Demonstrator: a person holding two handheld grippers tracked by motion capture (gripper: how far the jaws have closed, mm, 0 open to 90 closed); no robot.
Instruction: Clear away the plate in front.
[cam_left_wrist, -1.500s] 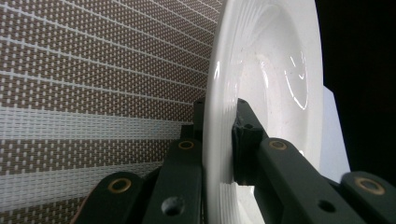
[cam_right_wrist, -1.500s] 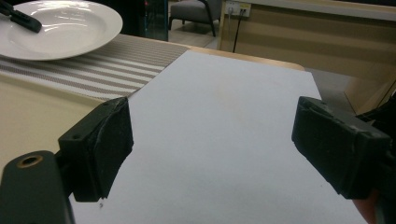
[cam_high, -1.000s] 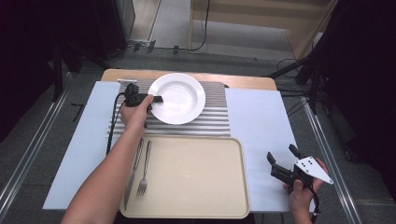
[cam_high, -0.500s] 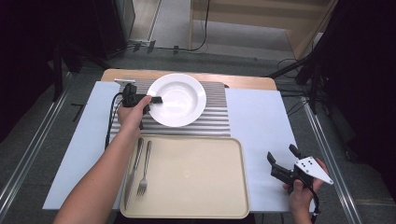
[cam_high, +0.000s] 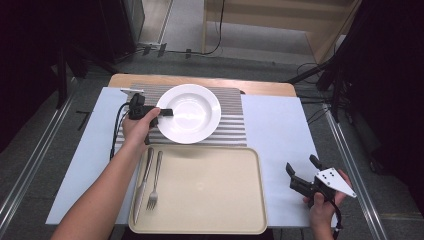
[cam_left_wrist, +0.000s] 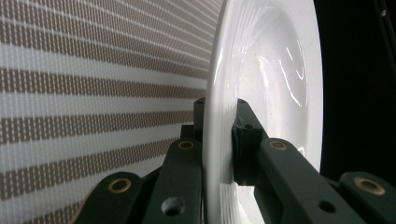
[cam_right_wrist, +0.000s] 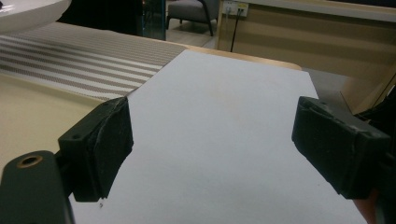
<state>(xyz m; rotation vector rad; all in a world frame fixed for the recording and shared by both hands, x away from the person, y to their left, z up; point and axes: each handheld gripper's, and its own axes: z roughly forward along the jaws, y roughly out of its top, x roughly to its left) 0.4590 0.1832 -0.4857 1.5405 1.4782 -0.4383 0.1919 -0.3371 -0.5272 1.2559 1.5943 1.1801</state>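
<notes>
We see a beige tray (cam_high: 210, 200) near the table's front edge, with a knife (cam_high: 142, 181) and fork (cam_high: 154, 182) along its left side. A striped mat (cam_high: 235, 122) lies behind it on white sheets (cam_high: 280, 135).

The plate (cam_high: 190, 113) is plain glossy white, with bright highlights in its bowl. The mat (cam_high: 230, 127) under it carries even stripes of grey-brown and white; in the left gripper view (cam_left_wrist: 93, 84) each dark stripe breaks into a fine woven grid. The tray (cam_high: 205, 190) is a flat cream-beige. The fork (cam_high: 154, 182) and the knife (cam_high: 141, 185) on it are silvery metal. The sheet (cam_high: 272, 130) covering the counter (cam_high: 200, 81) is pale, perhaps faintly bluish-white; the counter's bare far edge is light wood-brown. Both tools are black: the left tool (cam_high: 159, 112) and the right tool (cam_high: 302, 172), the latter topped by a light grey plate with dark dots.
</notes>
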